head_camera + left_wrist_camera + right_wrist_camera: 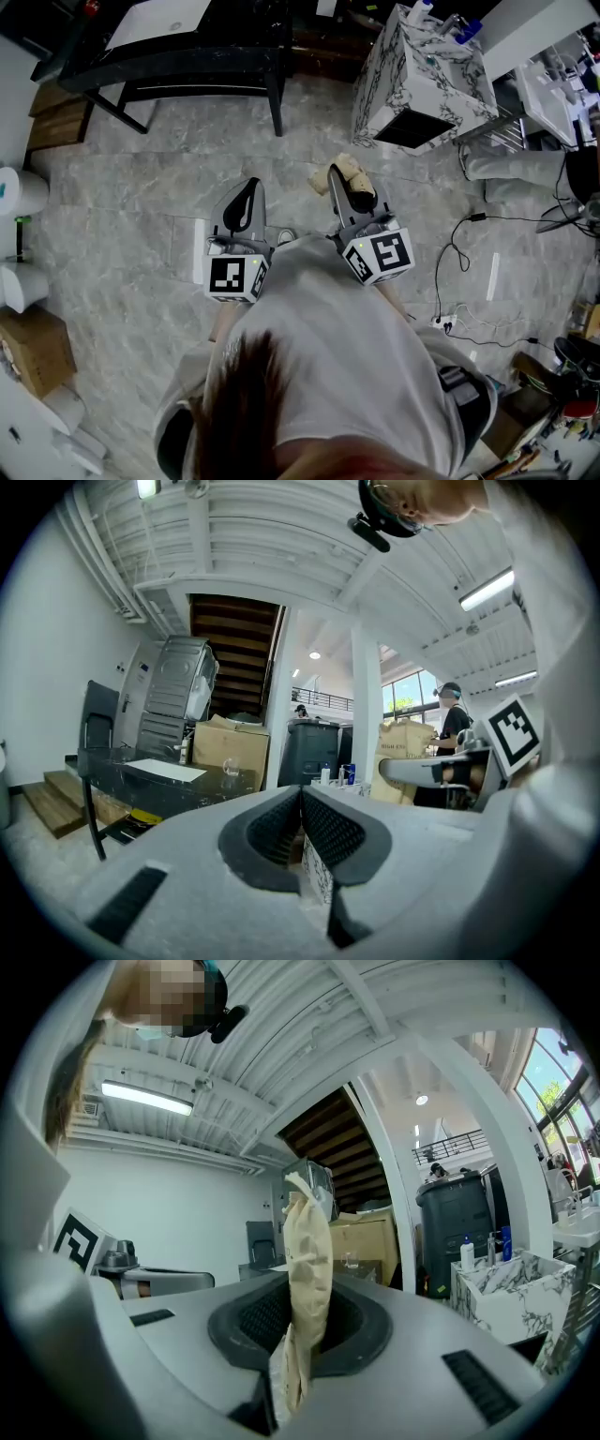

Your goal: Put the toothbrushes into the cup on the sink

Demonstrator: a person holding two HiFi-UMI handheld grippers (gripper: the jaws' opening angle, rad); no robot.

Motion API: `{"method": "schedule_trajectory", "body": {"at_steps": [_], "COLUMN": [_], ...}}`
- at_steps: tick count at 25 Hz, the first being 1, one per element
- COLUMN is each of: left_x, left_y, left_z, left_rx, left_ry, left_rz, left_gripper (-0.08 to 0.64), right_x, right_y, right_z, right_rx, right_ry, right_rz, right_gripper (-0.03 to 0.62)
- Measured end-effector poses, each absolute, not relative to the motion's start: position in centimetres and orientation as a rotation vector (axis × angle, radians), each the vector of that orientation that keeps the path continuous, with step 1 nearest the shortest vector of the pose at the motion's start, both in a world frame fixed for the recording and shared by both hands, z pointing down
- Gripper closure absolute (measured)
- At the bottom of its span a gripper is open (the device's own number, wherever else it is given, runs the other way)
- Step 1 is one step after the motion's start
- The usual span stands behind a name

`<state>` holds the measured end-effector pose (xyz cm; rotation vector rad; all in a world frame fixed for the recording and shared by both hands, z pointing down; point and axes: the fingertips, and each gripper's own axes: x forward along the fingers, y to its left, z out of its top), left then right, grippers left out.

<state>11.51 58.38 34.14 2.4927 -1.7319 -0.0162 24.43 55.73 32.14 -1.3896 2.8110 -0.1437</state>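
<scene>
The right gripper [300,1312] is clamped on a beige packet [307,1251]. Its black ribbed pads [349,1321] press both sides of the packet's narrow lower part. The packet is crumpled and looks like paper. It stands upright and bulges above the jaws, and I cannot tell what is inside it. In the head view this gripper [337,178] sits level in front of the person, with the packet [349,171] at its tip.

Just beside it, the left gripper [250,185] is also level. Its jaws are closed, pad against pad, with nothing between them [301,794].

The sink [427,89] is a box-shaped stand with a white, black-veined marble pattern. It is ahead and to the right, well apart from both grippers. Small bottles [466,1252] stand on top of it, but no cup can be made out there.

The floor [122,216] is grey veined stone tile, and a dark table [187,47] stands ahead on the left.
</scene>
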Motion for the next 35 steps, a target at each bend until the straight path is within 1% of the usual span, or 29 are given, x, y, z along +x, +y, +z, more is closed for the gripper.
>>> {"method": "schedule_trajectory", "body": {"at_steps": [6,20,26,35], "left_x": [10.4,9.3,8.5,8.1], "left_y": [58.5,58.3,56.0,49.0], "left_z": [34.5,35.9,36.6,35.8], "left_rx": [2.485,2.420,2.366,2.338], "left_ry": [-1.725,-1.723,-1.747,-1.813], "left_rz": [-0.007,0.011,0.021,0.003], "left_gripper": [0.543,0.543,0.543,0.543], "right_x": [23.2,23.6,23.2,22.3], "right_y": [56.0,54.6,51.7,44.3], "right_z": [31.5,32.8,33.5,33.1], "right_rx": [-1.308,-1.365,-1.335,-1.244], "right_ry": [2.793,2.810,2.834,2.867], "right_rz": [-0.122,-0.188,-0.238,-0.242], "right_gripper": [0.548,0.549,0.548,0.549]}}
